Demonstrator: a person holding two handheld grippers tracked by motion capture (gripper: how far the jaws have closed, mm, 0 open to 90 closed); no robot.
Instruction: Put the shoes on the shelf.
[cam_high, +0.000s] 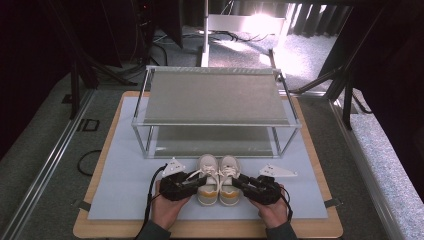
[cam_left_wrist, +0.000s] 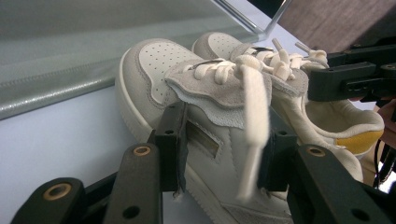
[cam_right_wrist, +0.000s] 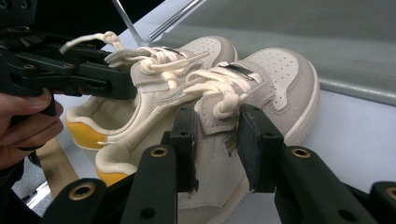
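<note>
I have the left hand-held gripper (cam_high: 200, 182) clamped on the left shoe (cam_high: 207, 179) and the right hand-held gripper (cam_high: 239, 182) clamped on the right shoe (cam_high: 229, 180), both shoes resting on the counter (cam_high: 120, 175).

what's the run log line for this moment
left gripper: shut on left sneaker | right gripper: shut on right sneaker | shoe rack: behind

- A recording lab or studio, not a home.
- Dark curtains (cam_high: 320, 20) at the far side.
- Cables (cam_high: 150, 50) and stand legs (cam_high: 205, 35) on grey carpet (cam_high: 45, 130).
- Aluminium rails (cam_high: 45, 165) flank the desk (cam_high: 100, 227).
</note>
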